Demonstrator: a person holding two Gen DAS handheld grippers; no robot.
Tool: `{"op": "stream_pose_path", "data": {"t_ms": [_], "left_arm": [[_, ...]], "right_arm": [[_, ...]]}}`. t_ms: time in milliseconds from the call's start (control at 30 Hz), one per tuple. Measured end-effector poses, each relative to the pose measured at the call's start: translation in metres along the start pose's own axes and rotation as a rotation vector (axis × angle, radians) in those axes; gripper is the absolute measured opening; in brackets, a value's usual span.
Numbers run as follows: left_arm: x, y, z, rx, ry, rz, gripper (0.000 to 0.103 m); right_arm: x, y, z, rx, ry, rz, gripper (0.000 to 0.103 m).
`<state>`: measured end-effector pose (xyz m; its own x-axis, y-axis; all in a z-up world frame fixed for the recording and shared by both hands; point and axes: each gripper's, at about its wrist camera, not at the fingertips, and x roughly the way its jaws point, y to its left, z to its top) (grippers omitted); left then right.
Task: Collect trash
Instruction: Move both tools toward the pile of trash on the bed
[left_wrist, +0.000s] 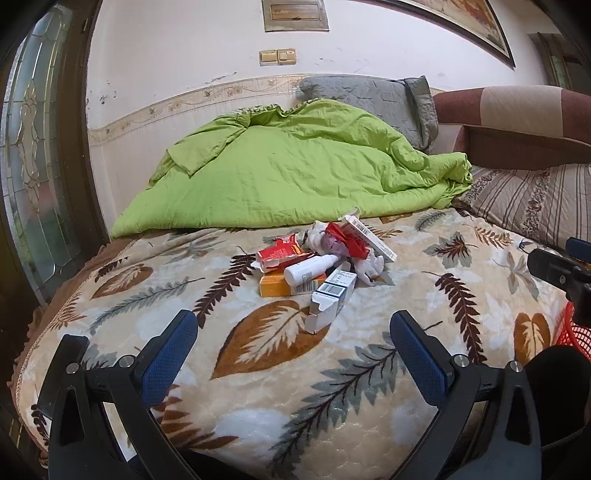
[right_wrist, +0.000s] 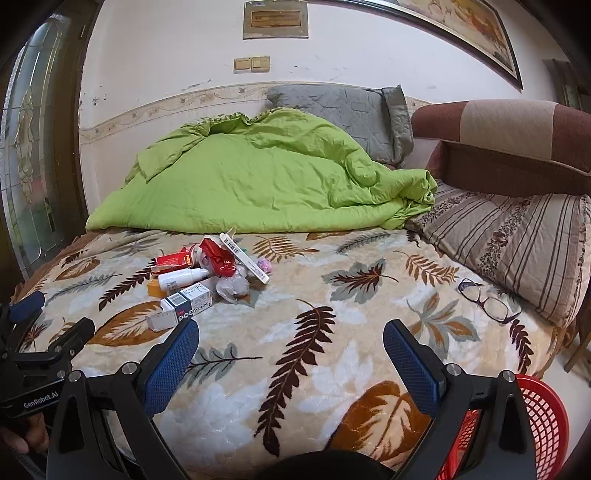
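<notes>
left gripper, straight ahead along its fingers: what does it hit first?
Probably the white and blue carton at the near edge of the trash pile. The left gripper, jaws open and empty, points at it over the leaf-print blanket. Just behind lies the white bottle. Depth is uncertain in the fisheye view.

The bed's blanket (left_wrist: 332, 387) is plush fleece with a soft sheen; at twelve o'clock the green quilt (left_wrist: 295, 173) is matt, crinkled cloth. The trash pile (left_wrist: 321, 266) mixes glossy printed cardboard boxes, a smooth white plastic bottle (left_wrist: 310, 267) and crumpled tissue paper. Each claw — left claw (left_wrist: 293, 325), right claw (right_wrist: 291, 334) — has matt black plastic arms, blue dimpled rubbery pads (right_wrist: 173, 362) and shiny metal pins. At four o'clock — a glossy red plastic mesh basket (right_wrist: 543, 424).
</notes>
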<state>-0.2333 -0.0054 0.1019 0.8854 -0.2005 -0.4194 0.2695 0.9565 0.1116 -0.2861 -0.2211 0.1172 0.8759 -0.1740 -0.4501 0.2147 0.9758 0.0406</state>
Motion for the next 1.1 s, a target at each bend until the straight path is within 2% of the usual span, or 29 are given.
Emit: {"op": "stream_pose_path", "data": {"t_ms": [267,500,1100], "left_arm": [[-0.003,-0.007,0.0,0.02,0.004,-0.02,0.103],[0.005,-0.011,-0.004,0.018,0.056,-0.054,0.103],[0.008,-0.01,-0.006,0.017,0.072,-0.057,0.103]], "right_arm": [[0.004,-0.003,0.0,0.011,0.023,0.001,0.101],[0.011,-0.005,-0.001,0.017,0.061,-0.019,0.101],[0.018,-0.007,-0.001,0.027,0.103,-0.033,0.101]]}}
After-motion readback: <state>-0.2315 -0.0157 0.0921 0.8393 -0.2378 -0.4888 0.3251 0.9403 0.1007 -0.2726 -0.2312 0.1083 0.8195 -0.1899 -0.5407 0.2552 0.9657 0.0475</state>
